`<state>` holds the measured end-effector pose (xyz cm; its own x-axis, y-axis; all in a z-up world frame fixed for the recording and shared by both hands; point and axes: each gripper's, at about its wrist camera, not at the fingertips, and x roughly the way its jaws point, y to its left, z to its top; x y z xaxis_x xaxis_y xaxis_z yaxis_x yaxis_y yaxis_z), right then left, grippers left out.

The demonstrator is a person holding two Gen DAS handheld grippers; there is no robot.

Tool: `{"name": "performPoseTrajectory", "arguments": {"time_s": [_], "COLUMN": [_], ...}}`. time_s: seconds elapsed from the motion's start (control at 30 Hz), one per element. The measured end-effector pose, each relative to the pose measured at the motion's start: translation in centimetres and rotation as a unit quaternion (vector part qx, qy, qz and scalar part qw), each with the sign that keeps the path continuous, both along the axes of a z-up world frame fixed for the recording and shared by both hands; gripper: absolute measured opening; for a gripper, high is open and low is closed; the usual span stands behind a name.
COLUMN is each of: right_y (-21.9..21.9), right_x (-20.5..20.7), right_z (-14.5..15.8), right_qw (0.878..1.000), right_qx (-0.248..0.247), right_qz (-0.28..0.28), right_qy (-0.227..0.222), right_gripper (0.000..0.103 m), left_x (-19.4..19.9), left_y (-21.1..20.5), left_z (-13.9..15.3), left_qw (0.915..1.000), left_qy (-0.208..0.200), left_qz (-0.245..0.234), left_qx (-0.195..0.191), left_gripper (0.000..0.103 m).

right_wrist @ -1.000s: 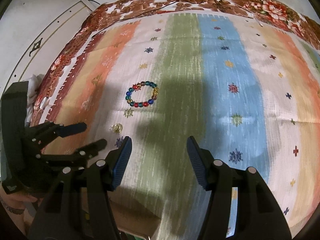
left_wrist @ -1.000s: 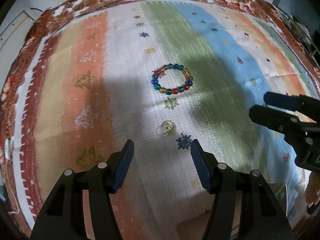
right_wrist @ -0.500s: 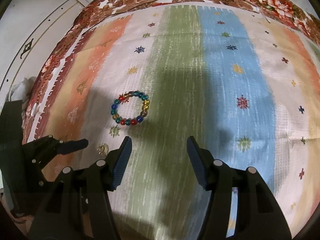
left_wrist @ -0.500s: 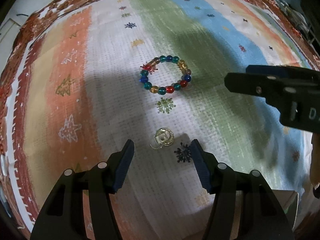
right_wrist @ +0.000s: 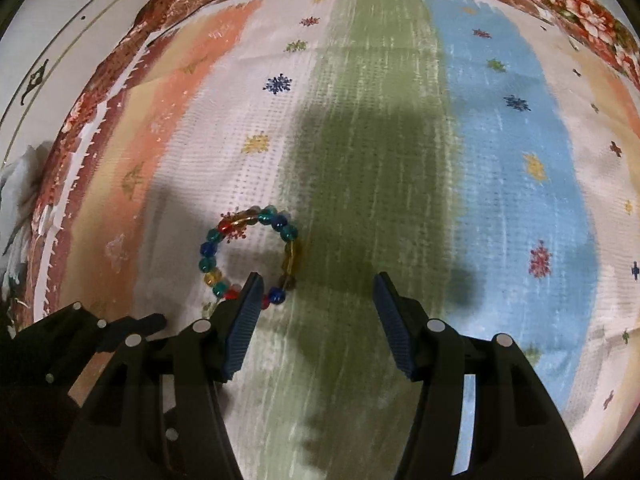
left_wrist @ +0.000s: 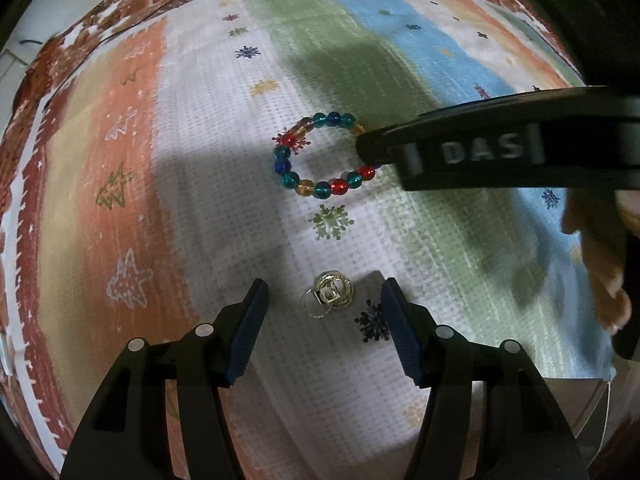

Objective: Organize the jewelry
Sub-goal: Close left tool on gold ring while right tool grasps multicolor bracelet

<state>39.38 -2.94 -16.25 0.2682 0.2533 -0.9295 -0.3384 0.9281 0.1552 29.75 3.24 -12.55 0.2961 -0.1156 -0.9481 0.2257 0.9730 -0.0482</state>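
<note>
Currently, per view:
Left tool [left_wrist: 324,300]: released, fingers wide apart, nothing between the pads; low over the desk.
Gold earring [left_wrist: 329,295]: lies flat on a white stripe of the cloth, in the gap just ahead of the left tool's fingertips, touching neither.
Right tool [right_wrist: 316,296]: released too, grasping nothing. Its left finger [right_wrist: 244,320] overlaps the near edge of the bead bracelet [right_wrist: 250,254]; contact cannot be told.
Bracelet: closed ring of teal, blue, red and amber beads, flat on the white stripe at the edge of the green one, beyond the earring.
Surface: desk under a woven cloth [right_wrist: 500,200] with orange, white, green and blue stripes, small snowflake and tree motifs, brown floral border.
Room: pale wall panel [right_wrist: 60,40] past the far left edge.
Writing: raised letters "DAS" [left_wrist: 482,150] on the right tool's side, seen from the left camera; rest cut off.
</note>
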Motion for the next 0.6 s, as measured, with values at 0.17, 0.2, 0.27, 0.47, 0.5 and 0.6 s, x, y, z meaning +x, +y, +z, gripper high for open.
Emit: {"name": "performPoseTrajectory", "arguments": {"time_s": [0.17, 0.2, 0.27, 0.47, 0.5, 0.6], "right_y": [0.7, 0.9, 1.2, 1.5, 1.5, 1.6], "right_x": [0.4, 0.5, 0.5, 0.9, 0.9, 1.2], "right_z": [-0.5, -0.6, -0.7, -0.8, -0.9, -0.9], "right_qw": [1.000, 1.000, 1.000, 0.999, 0.999, 0.999], "right_qx": [-0.017, -0.023, -0.030, -0.042, -0.043, -0.046], "right_qz": [0.003, 0.005, 0.007, 0.000, -0.002, -0.007], "right_qy": [-0.001, -0.002, 0.000, 0.002, 0.003, -0.002], "right_gripper": [0.060, 0.061, 0.063, 0.063, 0.063, 0.053], "left_x": [-0.1, -0.1, -0.2, -0.1, -0.2, -0.1], "left_y": [0.0, 0.0, 0.0, -0.1, 0.0, 0.0], "left_z": [-0.2, -0.2, -0.3, -0.4, -0.4, -0.4], "left_qw": [0.9999, 0.9999, 0.9999, 0.9999, 0.9999, 0.9999], "left_qy": [-0.008, -0.010, -0.010, -0.010, -0.010, -0.010], "left_qz": [-0.009, -0.011, -0.013, -0.012, -0.012, -0.009], "left_qx": [0.003, 0.004, 0.004, 0.006, 0.006, 0.008], "left_gripper": [0.055, 0.054, 0.053, 0.043, 0.041, 0.023]}}
